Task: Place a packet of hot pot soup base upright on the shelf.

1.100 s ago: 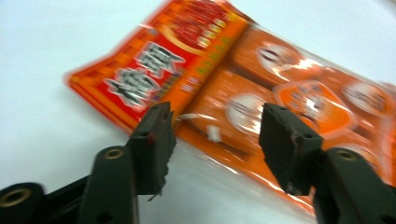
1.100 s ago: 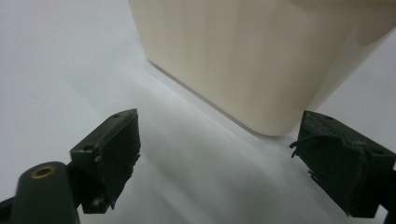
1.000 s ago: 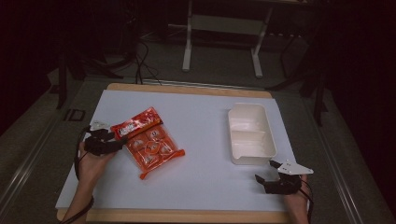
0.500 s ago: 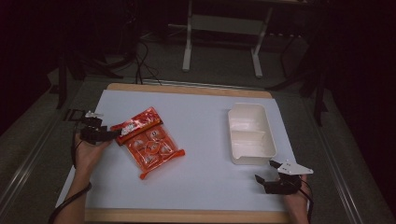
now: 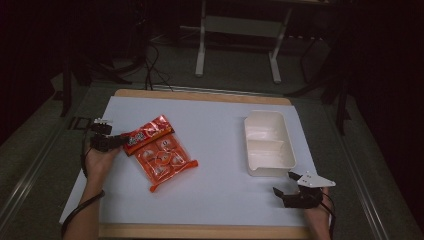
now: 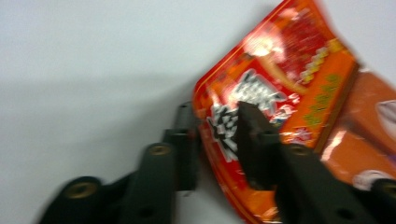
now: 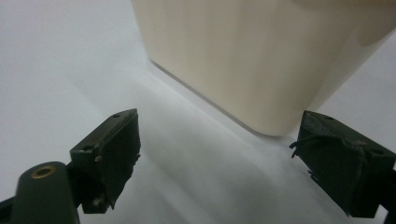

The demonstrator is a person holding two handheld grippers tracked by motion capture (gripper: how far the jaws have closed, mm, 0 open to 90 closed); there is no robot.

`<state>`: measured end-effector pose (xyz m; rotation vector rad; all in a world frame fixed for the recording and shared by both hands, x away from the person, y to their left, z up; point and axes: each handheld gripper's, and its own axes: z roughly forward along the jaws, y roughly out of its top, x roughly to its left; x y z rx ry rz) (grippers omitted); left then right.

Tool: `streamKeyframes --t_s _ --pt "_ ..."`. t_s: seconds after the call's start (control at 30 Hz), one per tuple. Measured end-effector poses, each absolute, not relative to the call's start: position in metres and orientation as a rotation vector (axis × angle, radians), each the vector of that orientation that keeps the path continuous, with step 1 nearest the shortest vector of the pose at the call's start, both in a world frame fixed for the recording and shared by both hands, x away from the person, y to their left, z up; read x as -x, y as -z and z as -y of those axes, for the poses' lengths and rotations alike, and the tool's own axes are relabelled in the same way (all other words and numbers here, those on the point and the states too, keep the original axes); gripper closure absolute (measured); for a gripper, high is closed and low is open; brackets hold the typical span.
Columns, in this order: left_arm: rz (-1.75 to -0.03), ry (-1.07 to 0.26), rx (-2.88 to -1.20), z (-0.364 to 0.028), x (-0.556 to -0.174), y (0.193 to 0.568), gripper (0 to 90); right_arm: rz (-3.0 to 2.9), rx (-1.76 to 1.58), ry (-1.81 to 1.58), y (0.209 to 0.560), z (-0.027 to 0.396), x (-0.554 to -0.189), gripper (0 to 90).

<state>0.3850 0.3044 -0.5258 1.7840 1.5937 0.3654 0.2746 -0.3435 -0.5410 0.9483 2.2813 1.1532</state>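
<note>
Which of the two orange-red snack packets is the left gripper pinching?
The upper glossy orange-red snack packet, lying on top and nearer the table's far left; the left gripper has just closed on its corner. The clear-windowed packet beneath is untouched.

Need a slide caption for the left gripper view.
Left gripper closing on the corner of a red snack pack lying on the white table.

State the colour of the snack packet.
Orange-red snack packet, clearest in the high view.
</note>
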Motion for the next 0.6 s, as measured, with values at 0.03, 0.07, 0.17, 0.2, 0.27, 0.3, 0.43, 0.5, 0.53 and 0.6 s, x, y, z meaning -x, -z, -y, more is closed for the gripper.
streamKeyframes --t_s 0.03,0.07,0.17,0.2,0.27,0.3,0.43,0.5,0.53,0.6 --pt "-1.572 -0.368 -1.786 -0.304 -0.383 0.524 79.0 -2.282 -0.948 -1.153 0.541 0.344 -0.275 13.6" --pt "-1.521 -0.376 -1.795 -0.303 -0.38 0.52 85.6 -2.282 -0.949 -1.154 0.541 0.343 -0.275 13.5" --pt "-1.44 -0.358 -1.811 -0.301 -0.377 0.514 90.0 -2.283 -0.949 -1.154 0.541 0.343 -0.275 13.5" --pt "-1.416 -0.349 -1.813 -0.3 -0.376 0.513 90.0 -2.283 -0.949 -1.153 0.541 0.343 -0.275 13.5" --pt "-1.402 -0.328 -1.812 -0.299 -0.376 0.513 89.1 -2.284 -0.949 -1.153 0.541 0.343 -0.275 13.6" --pt "-1.395 -0.315 -1.812 -0.299 -0.377 0.513 85.2 -2.284 -0.949 -1.153 0.541 0.343 -0.275 13.5" --pt "-1.406 -0.295 -1.802 -0.299 -0.381 0.516 75.7 -2.286 -0.948 -1.153 0.541 0.343 -0.275 13.5" --pt "-1.42 -0.297 -1.809 -0.297 -0.383 0.517 67.7 -2.287 -0.948 -1.153 0.541 0.343 -0.275 13.5" --pt "-1.422 -0.297 -1.815 -0.296 -0.385 0.518 67.7 -2.287 -0.948 -1.153 0.541 0.343 -0.275 13.5" --pt "-1.423 -0.296 -1.819 -0.293 -0.388 0.519 64.5 -2.289 -0.946 -1.155 0.541 0.343 -0.275 13.5"
